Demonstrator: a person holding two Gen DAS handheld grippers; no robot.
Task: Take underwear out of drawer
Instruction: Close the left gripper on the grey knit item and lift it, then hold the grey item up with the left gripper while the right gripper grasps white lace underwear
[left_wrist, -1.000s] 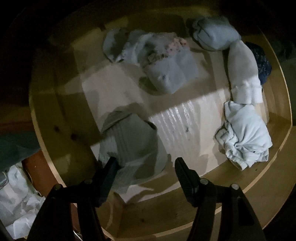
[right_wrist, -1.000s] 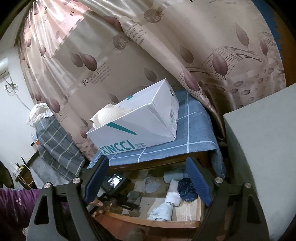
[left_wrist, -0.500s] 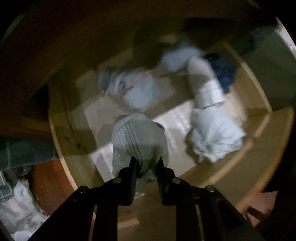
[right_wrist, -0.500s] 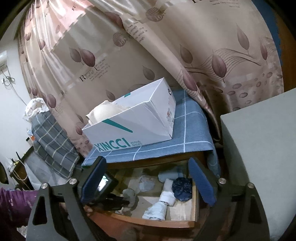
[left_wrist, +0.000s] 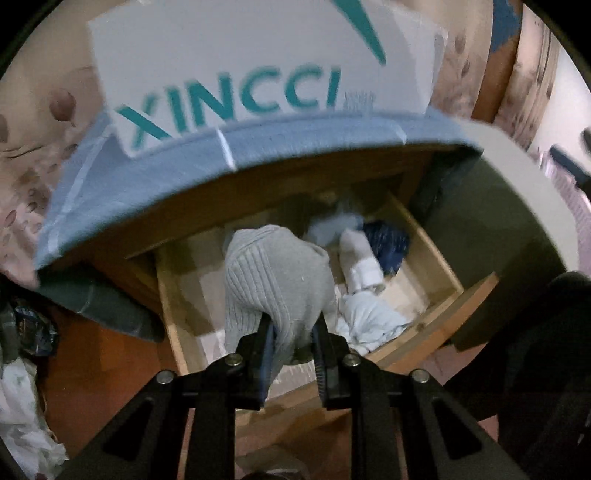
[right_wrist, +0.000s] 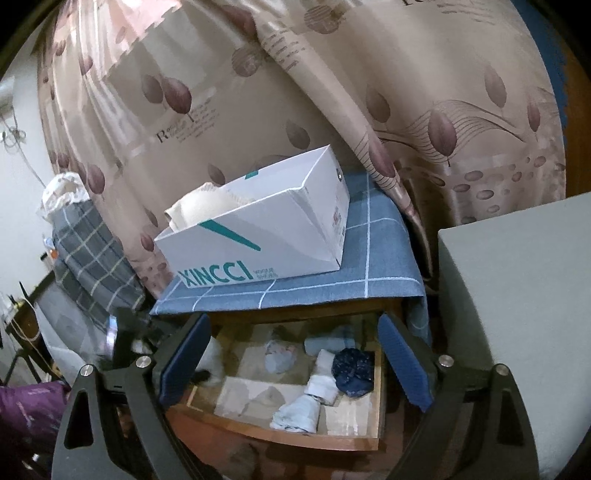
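Since a second ago the left tongs (left_wrist: 291, 328) have closed on the grey ribbed underwear (left_wrist: 273, 280) that lay on the drawer floor and raised it, so their view now looks down on the open wooden drawer (left_wrist: 436, 325) from higher up, with the edge of the nightstand top above it. Both dark pads pinch the lower fold of the grey garment, which hangs bunched in front of the drawer opening and clear of the liner below. Left in the drawer are a crumpled pale blue garment (left_wrist: 365, 317) near the front right, a white rolled piece (left_wrist: 360, 266) behind it, a dark navy patterned piece (left_wrist: 388, 243) beside that toward the right wall, and another light bundle (left_wrist: 332, 225) further back, blurred. In the right wrist view the right tongs (right_wrist: 295, 362) stand wide with nothing between their blue pads, held in front of the drawer (right_wrist: 288, 428) and apart from it; the same white, navy and pale blue pieces show between the fingers, with a light folded piece (right_wrist: 279, 356) toward the back. On the nightstand, a blue checked cloth (right_wrist: 373, 266) covers the top and hangs over the front edge, and a white box printed XINCCI (right_wrist: 258, 240) sits on it with a cream garment inside. Behind hangs a beige curtain (right_wrist: 406, 110) with leaf print, and a grey-green block (right_wrist: 517, 295) stands just right of the nightstand.
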